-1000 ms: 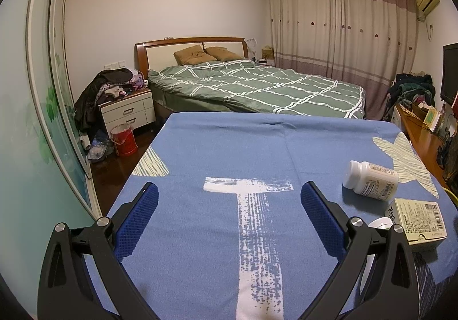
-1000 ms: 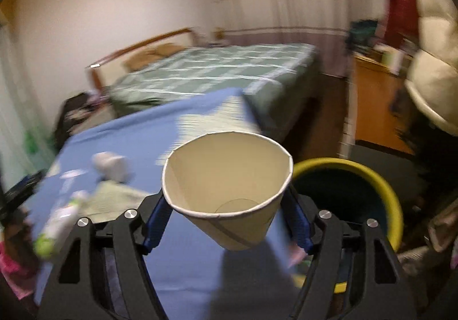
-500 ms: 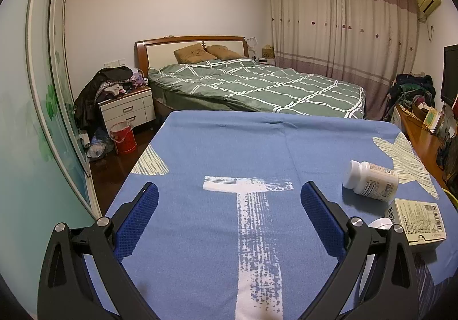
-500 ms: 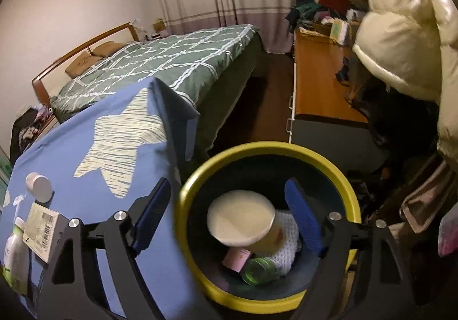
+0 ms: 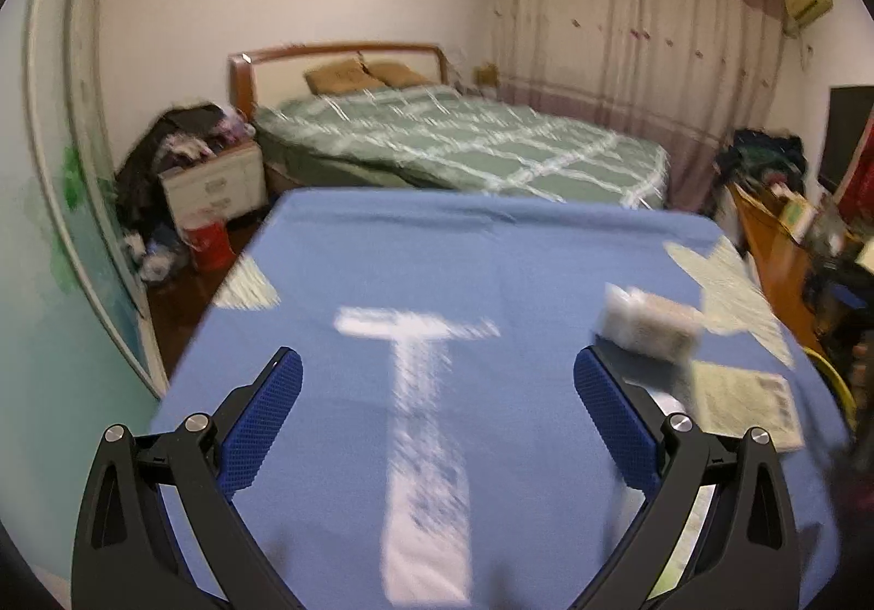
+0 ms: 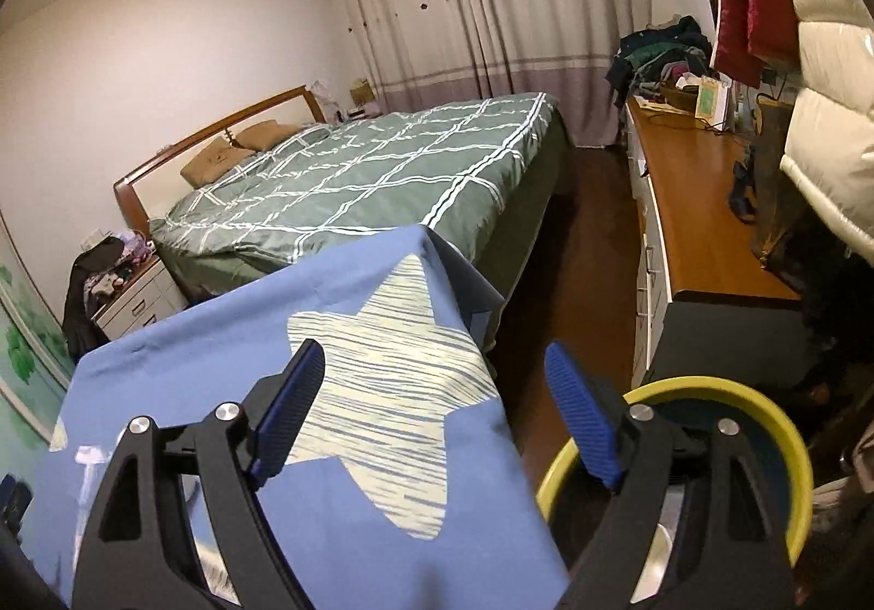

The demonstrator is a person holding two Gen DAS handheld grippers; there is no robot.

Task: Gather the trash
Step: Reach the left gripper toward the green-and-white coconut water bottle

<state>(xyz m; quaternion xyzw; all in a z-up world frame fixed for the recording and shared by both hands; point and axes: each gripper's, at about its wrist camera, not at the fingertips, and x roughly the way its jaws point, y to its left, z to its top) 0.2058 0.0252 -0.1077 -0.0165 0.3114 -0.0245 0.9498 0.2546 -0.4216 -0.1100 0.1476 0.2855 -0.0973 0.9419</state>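
Pill bottle [image 5: 647, 331]: lies on its side on the blue cloth [image 5: 491, 271], long axis running from 10 to 4 o'clock in the left wrist view, cap end toward 10 (blurred, label unreadable).
Flat box [image 5: 745, 405]: lies flat on the cloth just beside the bottle, at its 4 o'clock, label face up.
Left gripper [image 5: 437, 383]: jaws wide apart, nothing between them; bottle sits at 2 o'clock from the right-hand blue pad [image 5: 612, 408], just beyond its tip (contact cannot be told through blur).
Right gripper [image 6: 431, 394]: jaws wide apart and empty, having just been opening; star print of the cloth shows between them.
Yellow bin [image 6: 786, 451]: on the floor at 4 o'clock of the right gripper, partly behind its right-hand finger; contents hidden in this view.
Change vs. earlier: the paper cup held a second ago lay in the bin half a second ago; the right wrist view has swung from the bin toward the cloth corner. Left view now blurred, bottle nearer its pad.
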